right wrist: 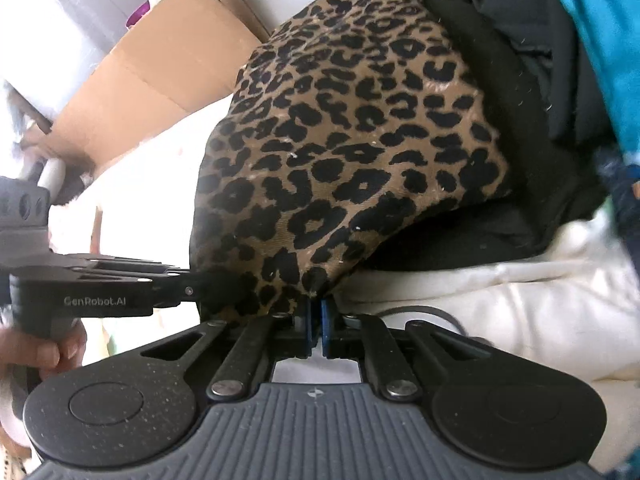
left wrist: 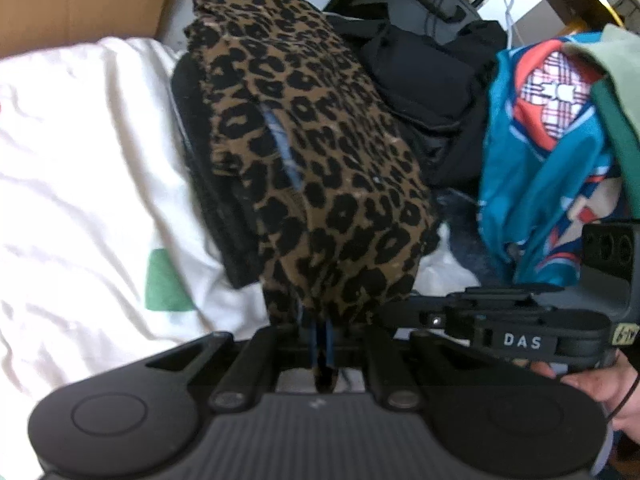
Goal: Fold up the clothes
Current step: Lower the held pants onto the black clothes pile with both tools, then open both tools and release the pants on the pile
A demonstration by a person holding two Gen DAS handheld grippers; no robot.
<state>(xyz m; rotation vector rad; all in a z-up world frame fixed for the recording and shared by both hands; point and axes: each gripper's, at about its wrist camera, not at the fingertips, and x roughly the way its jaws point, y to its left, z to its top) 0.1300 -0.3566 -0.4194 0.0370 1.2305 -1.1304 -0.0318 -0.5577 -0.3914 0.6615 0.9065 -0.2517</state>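
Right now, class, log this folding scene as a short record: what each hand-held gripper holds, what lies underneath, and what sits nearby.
garment: leopard-print garment, lifted at its near edge
left hand-held gripper: shut on the leopard-print garment
right hand-held gripper: shut on the same edge
underneath: white cloth
beside: black clothes, teal patterned garment
background: cardboard box

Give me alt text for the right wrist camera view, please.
The right hand-held gripper pinches the near edge of a leopard-print garment lying over black clothing and white fabric. The left hand-held gripper grips it alongside.
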